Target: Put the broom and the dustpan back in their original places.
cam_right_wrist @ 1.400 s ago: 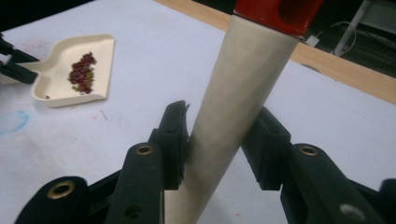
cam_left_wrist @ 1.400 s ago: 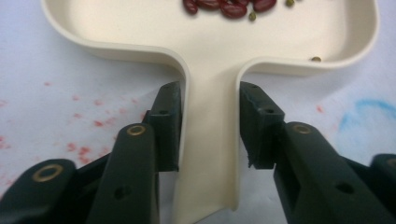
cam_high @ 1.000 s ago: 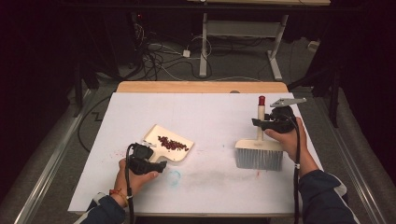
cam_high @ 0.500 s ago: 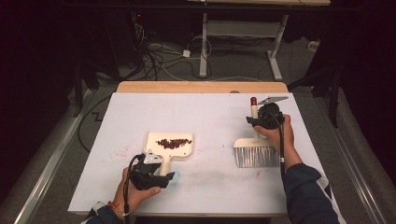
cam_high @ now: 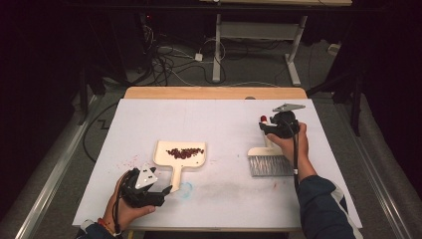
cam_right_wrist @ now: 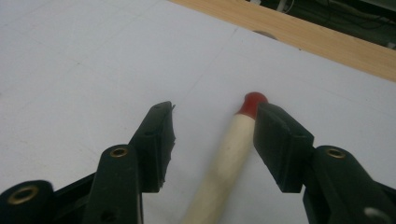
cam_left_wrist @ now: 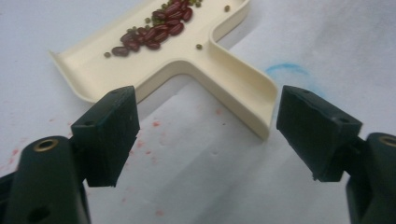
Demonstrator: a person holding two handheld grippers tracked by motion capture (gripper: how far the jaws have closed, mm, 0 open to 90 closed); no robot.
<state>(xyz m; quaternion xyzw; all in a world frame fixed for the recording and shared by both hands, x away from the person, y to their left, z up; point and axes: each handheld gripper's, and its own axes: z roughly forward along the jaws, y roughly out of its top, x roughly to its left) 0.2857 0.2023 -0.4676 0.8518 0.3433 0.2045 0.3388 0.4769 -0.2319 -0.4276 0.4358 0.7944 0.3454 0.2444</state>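
A white table [cam_high: 214, 124] with a bare wooden strip along its far edge carries everything. On its right half lies a brush [cam_high: 268, 162], bristles toward the near edge and its pale wooden handle [cam_right_wrist: 224, 163] with a red tip pointing toward the far edge. Left of the brush, near the middle of the table, sits a cream dustpan [cam_high: 180, 155], flat on the surface, its short handle pointing toward the near edge. A small heap of dark red beans [cam_left_wrist: 156, 28] mixed with a few green ones lies inside the pan.

The right gripper [cam_high: 271, 128] hangs over the brush handle; its jaws have just been opening and stand apart, the handle between them, close against one jaw and clear of the other. The left gripper [cam_high: 158, 191] rests near the near edge, just short of the dustpan handle; its jaws have just been opening too and stand wide apart, with nothing between them.
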